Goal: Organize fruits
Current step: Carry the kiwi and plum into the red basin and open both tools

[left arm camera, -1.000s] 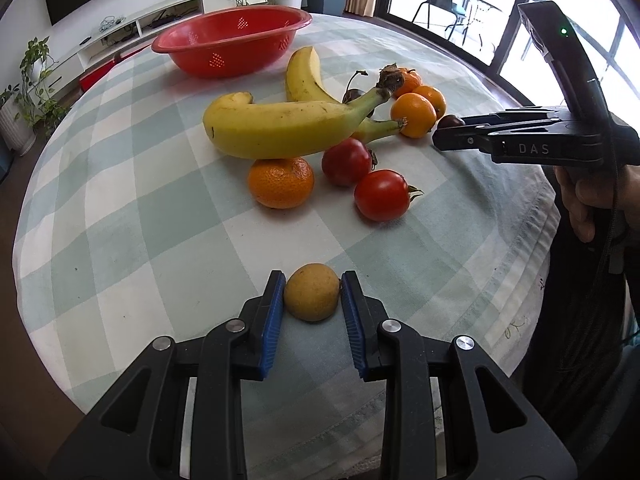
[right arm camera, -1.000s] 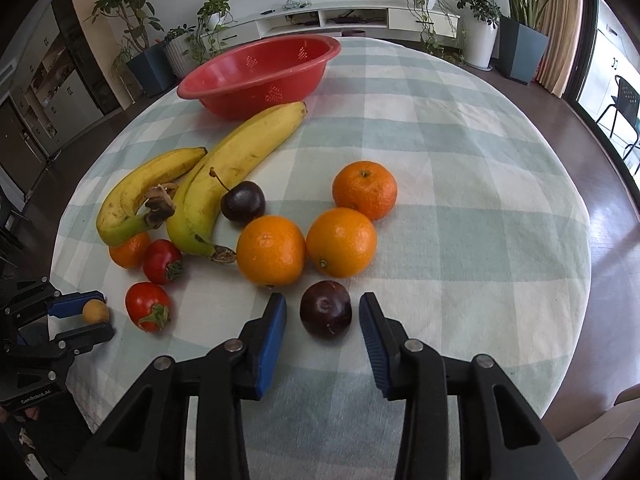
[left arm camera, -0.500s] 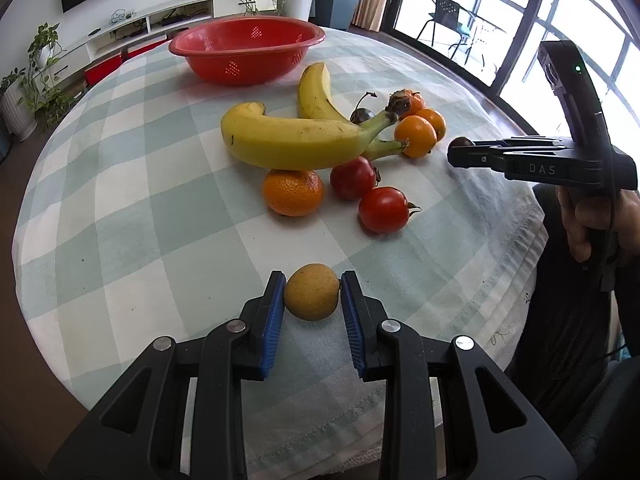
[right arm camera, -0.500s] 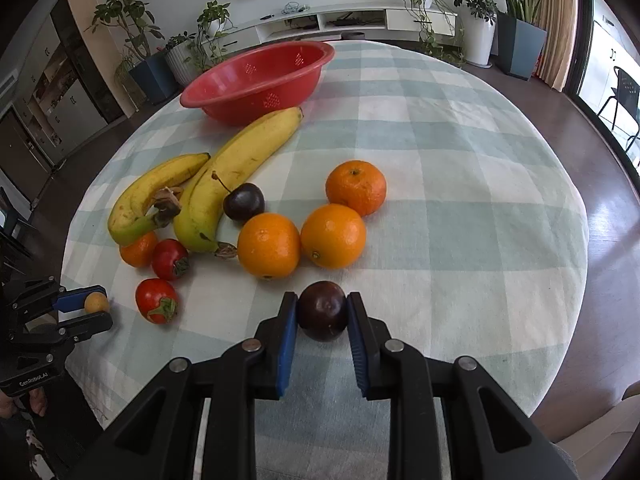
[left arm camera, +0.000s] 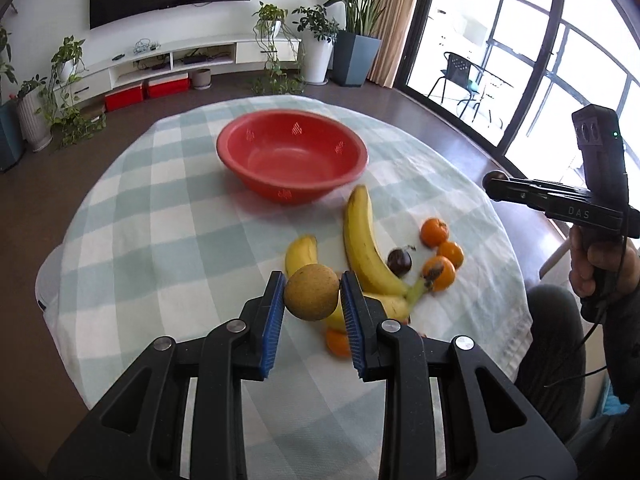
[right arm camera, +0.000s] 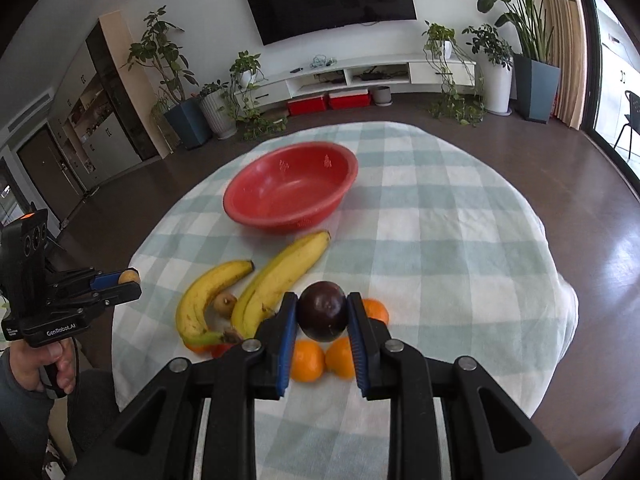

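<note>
A round table with a soft checked cloth point(left arm camera: 168, 216) fills the view. A smooth red plastic bowl point(left arm camera: 292, 166) sits at twelve o'clock. Curved bananas point(left arm camera: 360, 248) lie centre. The left gripper point(left arm camera: 312, 300) pinches a rough tan fruit point(left arm camera: 311, 292) aloft; the right gripper point(right arm camera: 322, 320) pinches a glossy dark plum point(right arm camera: 322, 317).

I see open checked cloth on the bench point(left arm camera: 168, 240) left of the red bowl point(left arm camera: 292, 160), and the bowl's mouth is unobstructed from above. Low down, two bananas point(right arm camera: 280, 276) and oranges point(right arm camera: 306, 360) crowd the bench between my fingers and the bowl.
</note>
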Action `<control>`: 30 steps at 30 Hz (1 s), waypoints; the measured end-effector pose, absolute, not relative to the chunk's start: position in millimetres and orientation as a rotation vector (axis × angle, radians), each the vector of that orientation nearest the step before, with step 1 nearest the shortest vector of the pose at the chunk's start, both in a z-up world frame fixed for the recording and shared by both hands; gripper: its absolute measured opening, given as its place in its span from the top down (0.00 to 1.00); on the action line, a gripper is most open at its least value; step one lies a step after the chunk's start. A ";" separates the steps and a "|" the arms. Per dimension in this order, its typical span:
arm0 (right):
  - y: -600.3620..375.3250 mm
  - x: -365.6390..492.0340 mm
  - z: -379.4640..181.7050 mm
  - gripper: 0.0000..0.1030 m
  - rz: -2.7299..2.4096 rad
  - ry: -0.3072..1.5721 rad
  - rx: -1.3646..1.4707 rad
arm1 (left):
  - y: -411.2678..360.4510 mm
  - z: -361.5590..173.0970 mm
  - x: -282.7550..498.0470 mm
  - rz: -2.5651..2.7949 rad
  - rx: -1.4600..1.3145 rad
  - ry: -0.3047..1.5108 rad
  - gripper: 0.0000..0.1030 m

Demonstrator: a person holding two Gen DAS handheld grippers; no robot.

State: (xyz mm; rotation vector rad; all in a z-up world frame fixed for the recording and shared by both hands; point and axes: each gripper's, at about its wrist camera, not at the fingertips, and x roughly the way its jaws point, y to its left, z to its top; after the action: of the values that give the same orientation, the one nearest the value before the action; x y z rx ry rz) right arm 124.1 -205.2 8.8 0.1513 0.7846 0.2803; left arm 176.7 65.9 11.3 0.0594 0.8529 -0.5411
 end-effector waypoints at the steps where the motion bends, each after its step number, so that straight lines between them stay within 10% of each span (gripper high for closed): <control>1: -204.8 136.0 14.3 0.74 0.284 0.778 0.152 | 64.1 17.7 189.0 -0.542 0.055 0.844 0.74; 15: -147.4 307.3 -16.2 0.74 0.368 0.948 0.065 | -5.6 13.7 377.2 -0.474 0.133 0.931 0.74; 30: -124.4 335.8 -65.7 0.74 0.313 1.027 -0.134 | -23.3 -61.8 398.5 -0.455 0.216 1.004 0.74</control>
State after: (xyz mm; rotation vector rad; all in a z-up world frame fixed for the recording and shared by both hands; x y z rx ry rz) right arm 335.8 -124.4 -65.7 -0.1335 1.0271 0.3130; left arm 398.5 -23.3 -61.8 0.2163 1.0043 -0.4550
